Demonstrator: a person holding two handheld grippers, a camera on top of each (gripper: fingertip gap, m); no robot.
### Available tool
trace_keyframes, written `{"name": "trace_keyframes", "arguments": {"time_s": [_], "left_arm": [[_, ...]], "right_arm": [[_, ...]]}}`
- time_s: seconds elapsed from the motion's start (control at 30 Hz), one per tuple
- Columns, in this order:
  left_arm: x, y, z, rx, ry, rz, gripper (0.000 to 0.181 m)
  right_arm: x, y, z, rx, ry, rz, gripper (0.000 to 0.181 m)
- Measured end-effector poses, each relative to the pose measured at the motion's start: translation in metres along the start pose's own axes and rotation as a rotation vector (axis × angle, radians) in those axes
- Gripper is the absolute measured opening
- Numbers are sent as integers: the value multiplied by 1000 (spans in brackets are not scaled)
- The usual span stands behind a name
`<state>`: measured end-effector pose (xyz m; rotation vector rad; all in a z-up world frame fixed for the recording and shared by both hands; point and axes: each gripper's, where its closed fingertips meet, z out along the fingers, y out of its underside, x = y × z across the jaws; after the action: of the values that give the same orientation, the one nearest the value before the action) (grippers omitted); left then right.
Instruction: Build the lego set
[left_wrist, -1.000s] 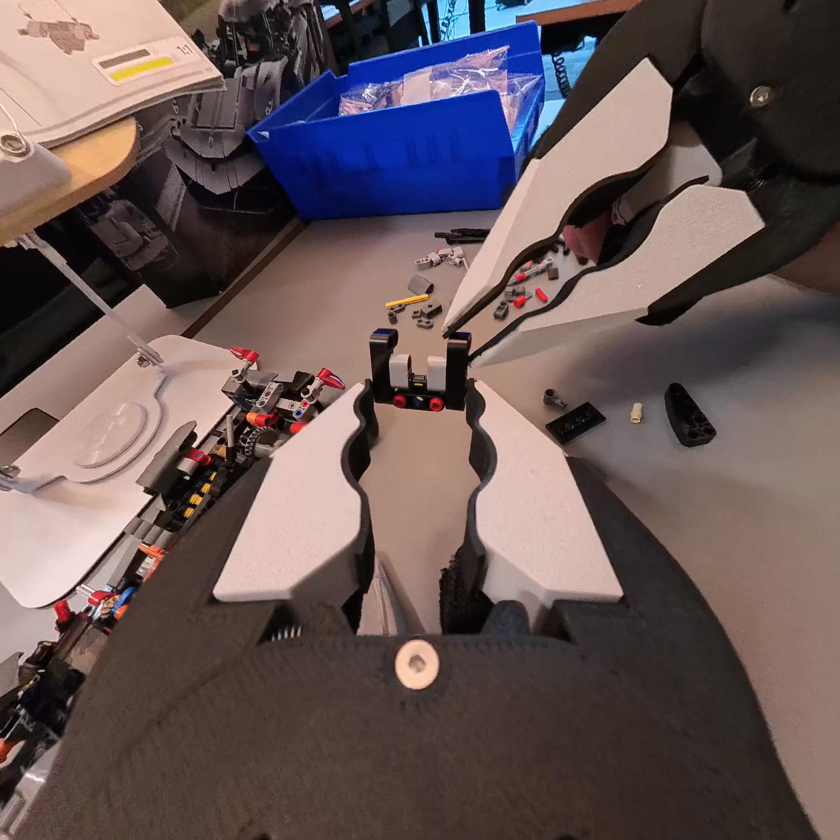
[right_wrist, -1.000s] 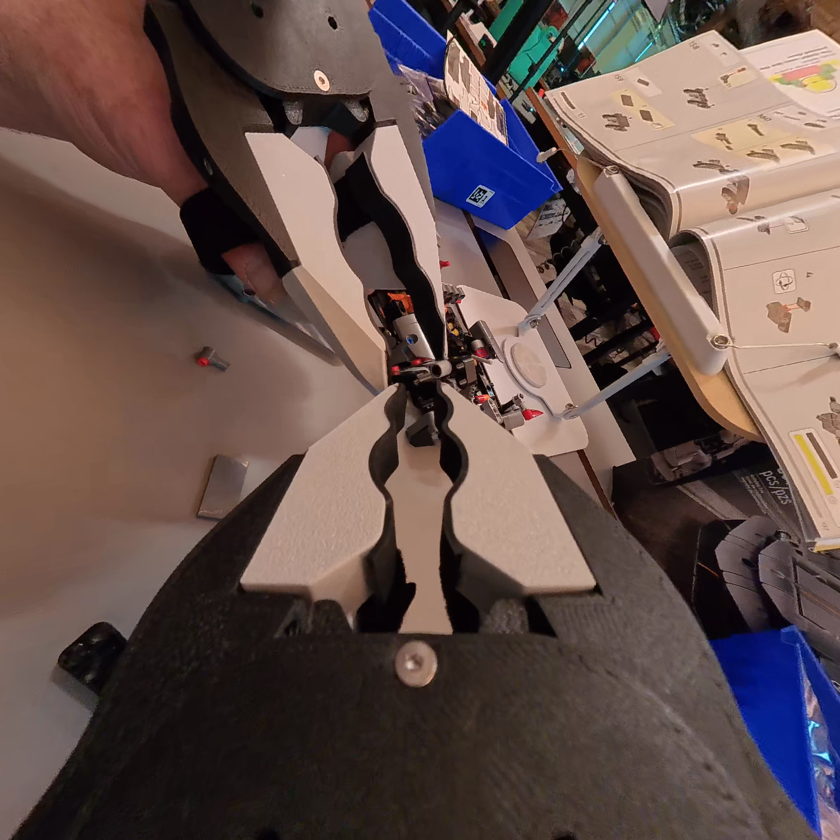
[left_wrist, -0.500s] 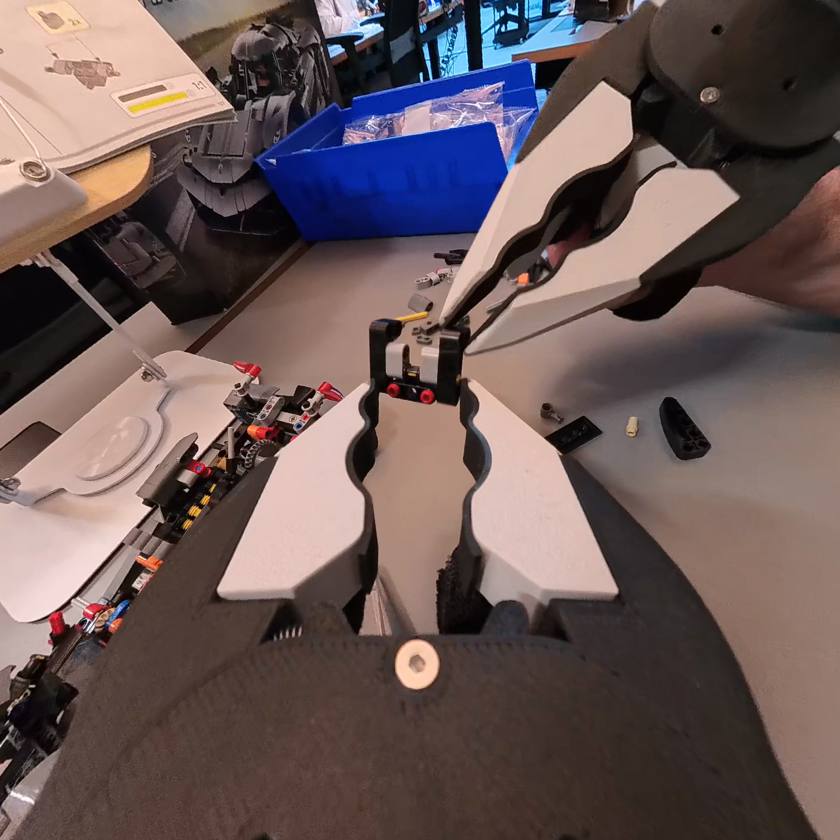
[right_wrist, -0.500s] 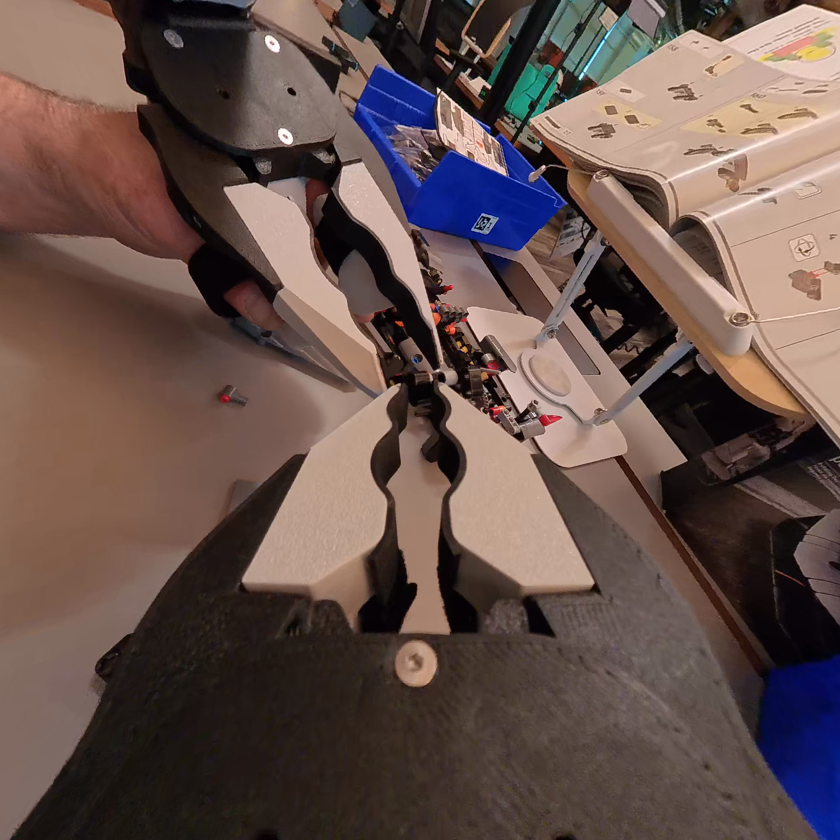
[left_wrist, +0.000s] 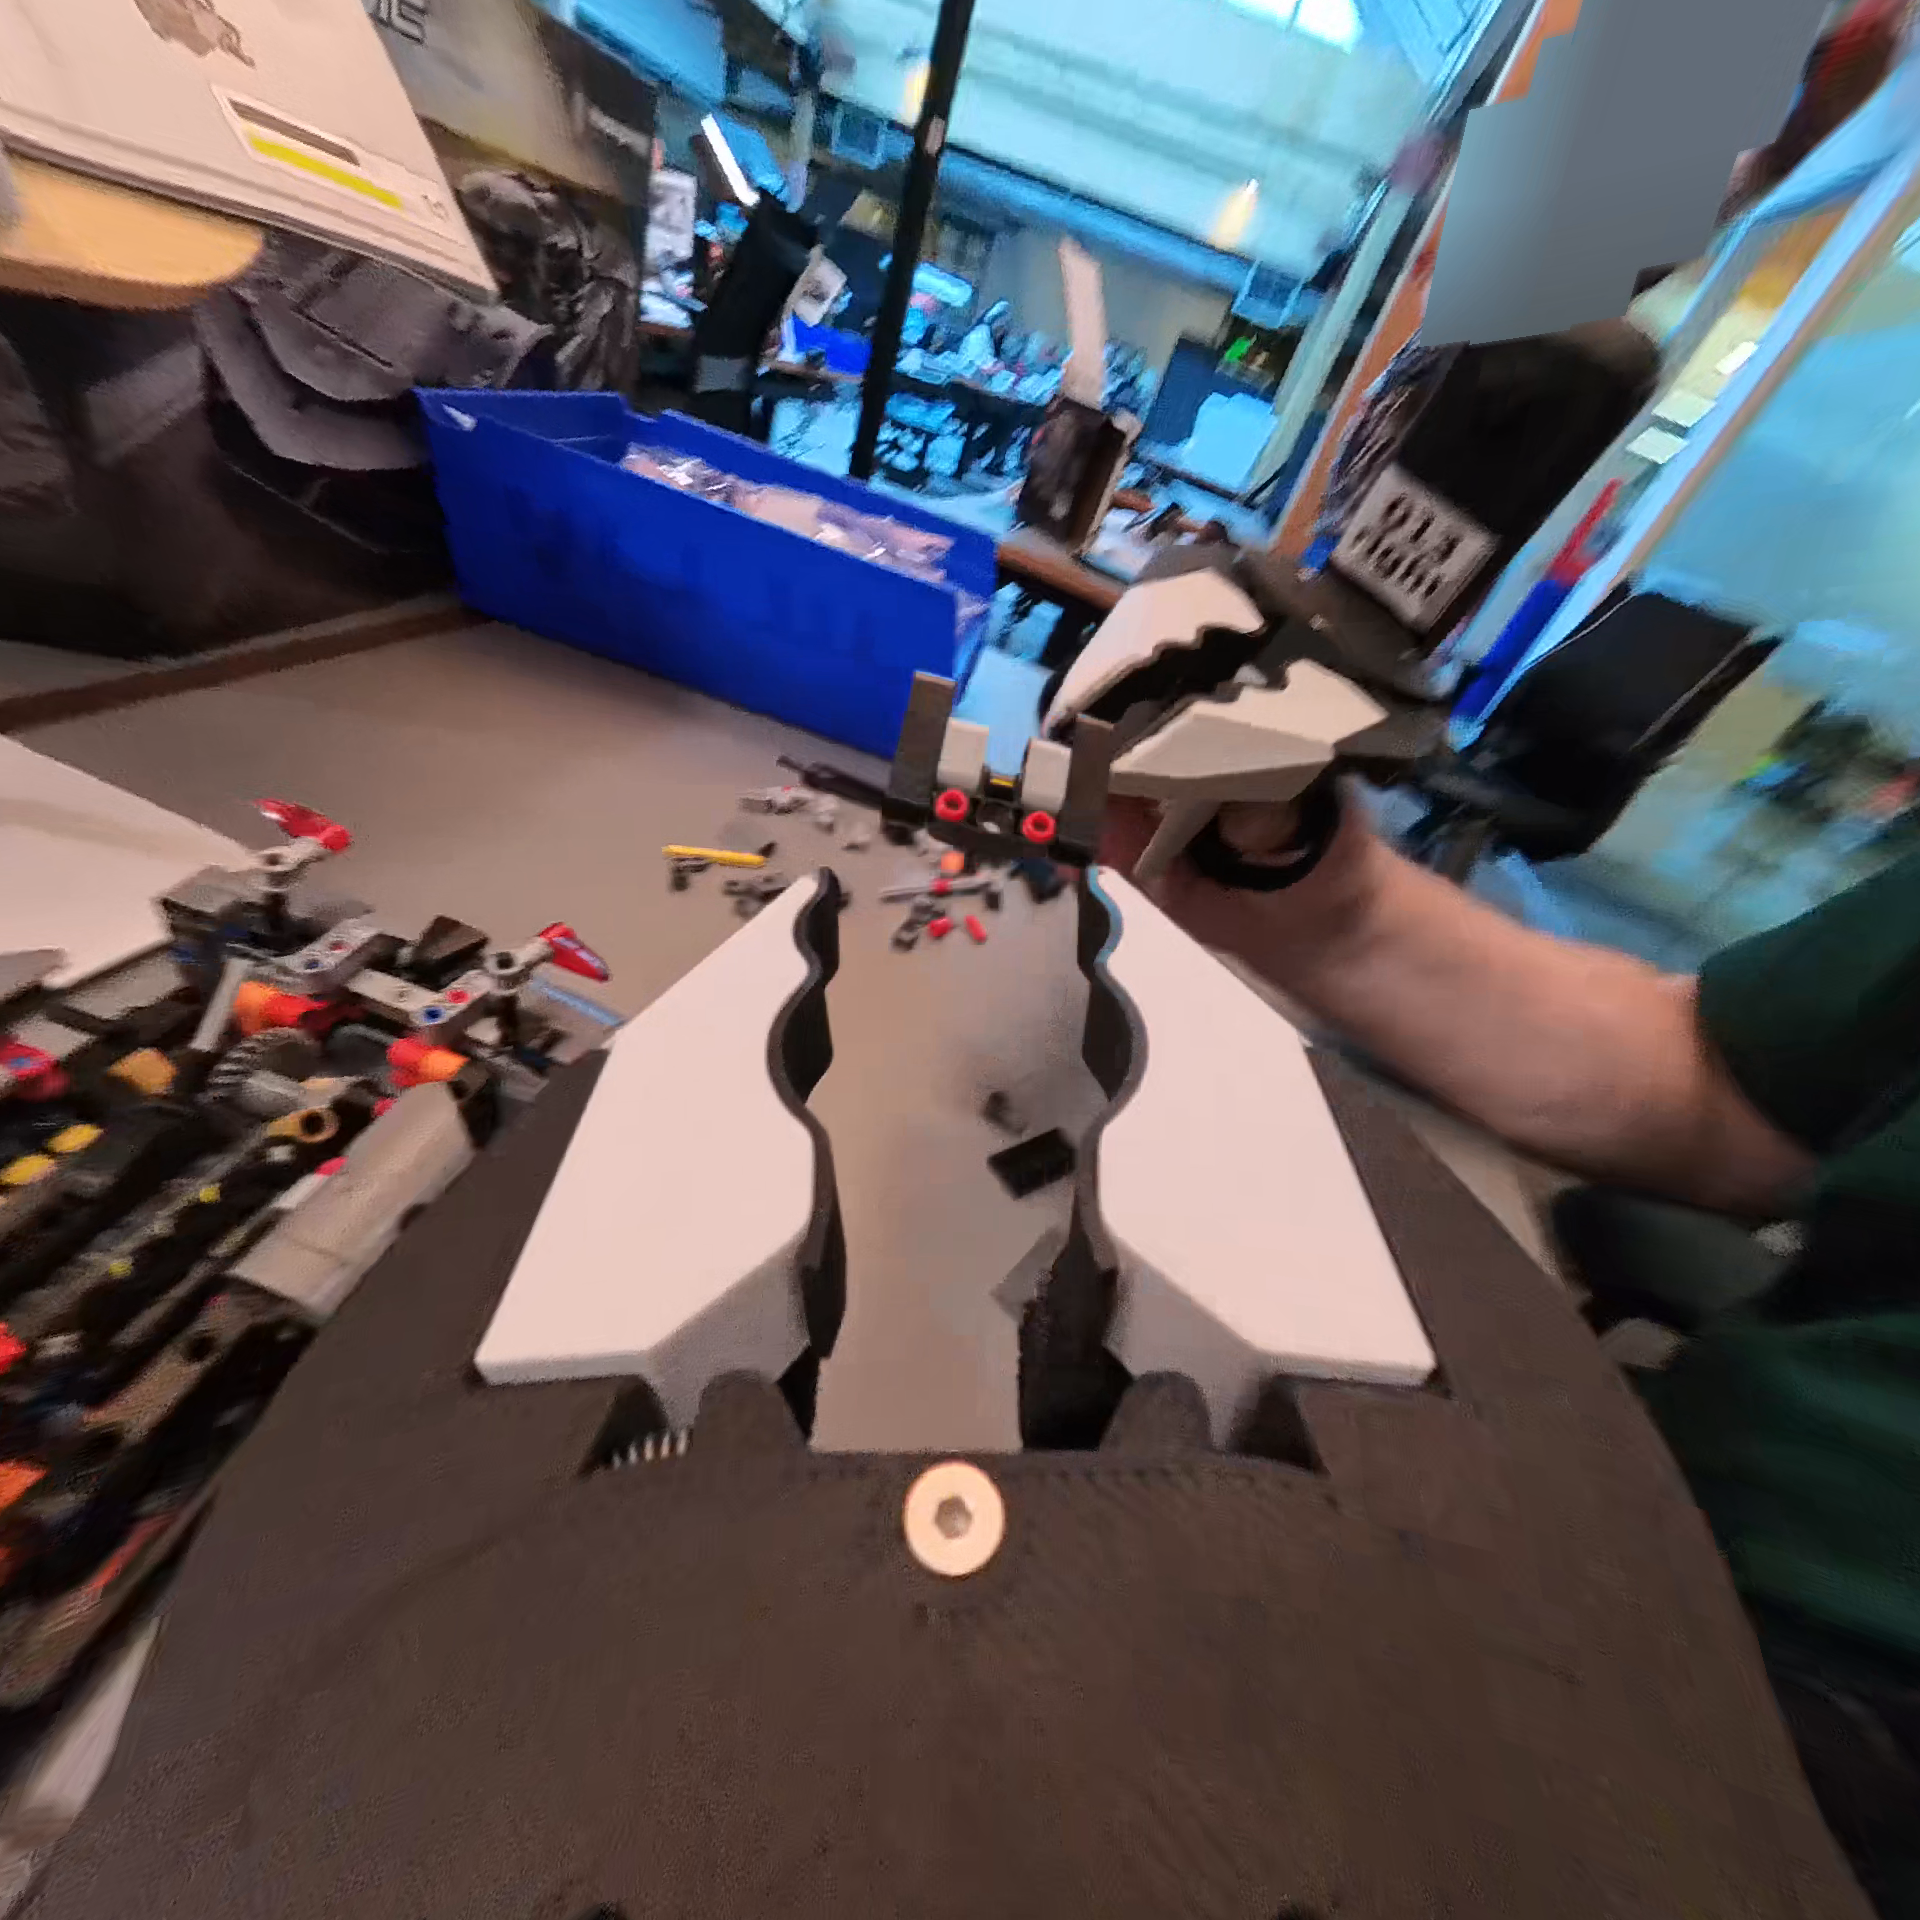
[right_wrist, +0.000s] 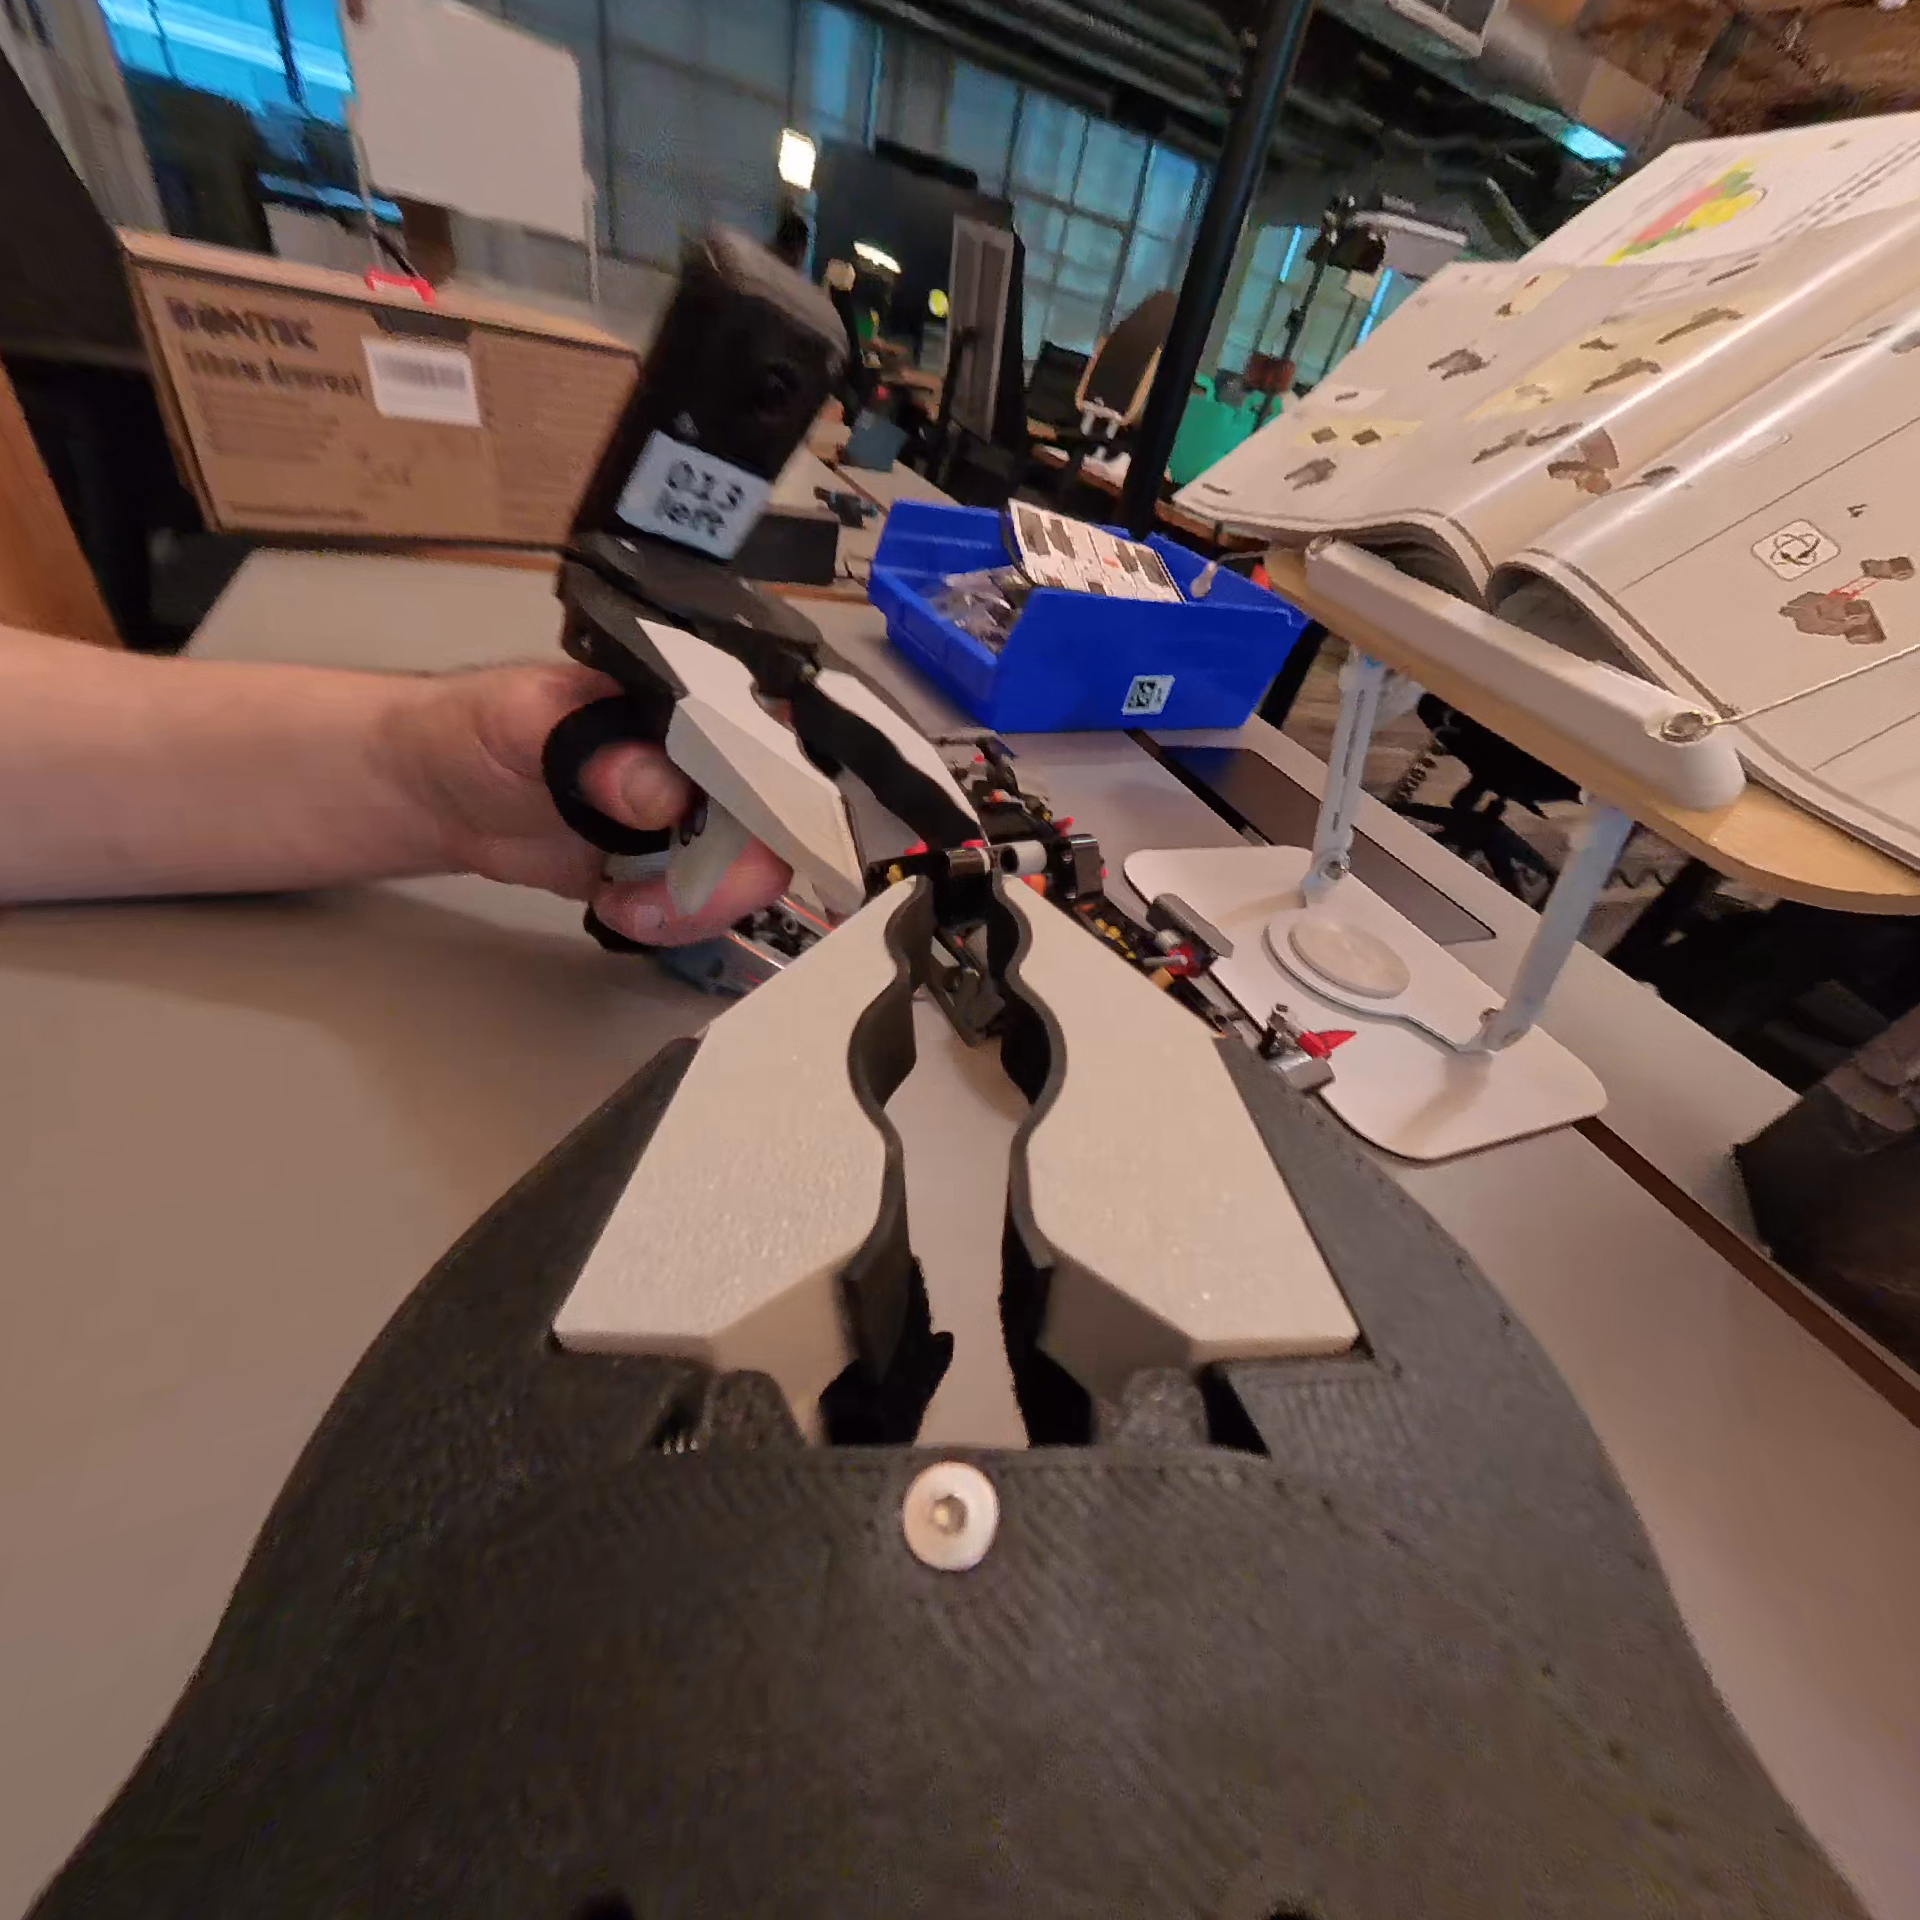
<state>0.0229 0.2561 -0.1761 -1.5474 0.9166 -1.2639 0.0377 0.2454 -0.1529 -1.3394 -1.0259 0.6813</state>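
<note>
Holds small U-shaped sub-assembly (left_wrist: 987, 800) up above the surface (left_wrist: 468, 748) with right tongs (right_wrist: 961, 894), pinched tight on 1 of its 2 black uprights. Shows 2 grey blocks between those uprights and 2 red pins low on the front. Has left tongs (left_wrist: 956, 888) spread roughly as wide as the piece, tips right at its lower edge. Can't tell if they actually grip it or just sit against it, too much blur. Has the right forearm (left_wrist: 1455, 1018) coming in from the right side of the left wrist view, and the left hand (right_wrist: 540, 790) wrapped round the other handle in the right wrist view. Leaves the big part-built model (left_wrist: 312, 1039), black with red, orange and yellow bits, lying on the surface to the left of the left tongs. Leaves loose parts (left_wrist: 935, 914) scattered on the surface under the held piece, plus 1 black plate (left_wrist: 1029, 1158) seen through the gap in the left tongs. Puts a blue bin (left_wrist: 707, 582) with clear bags behind the scatter. Has an open instruction book (right_wrist: 1558, 416) on a white stand (right_wrist: 1434, 1039) at the right of the right wrist view, and a cardboard box (right_wrist: 343, 405) at the far left.
</note>
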Motion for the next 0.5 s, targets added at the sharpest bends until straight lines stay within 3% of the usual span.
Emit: {"name": "trace_keyframes", "arguments": {"time_s": [0.17,0.27,0.5], "left_arm": [[11,-13,-4,103,174,-220,48],[16,-18,-4,143,231,-279,41],[9,-18,-7,151,203,-286,18]], "right_arm": [[-4,-6,-3,32,-24,-6,8],[-10,-6,1,29,-40,-29,8],[-14,-7,2,36,-61,-26,8]]}}
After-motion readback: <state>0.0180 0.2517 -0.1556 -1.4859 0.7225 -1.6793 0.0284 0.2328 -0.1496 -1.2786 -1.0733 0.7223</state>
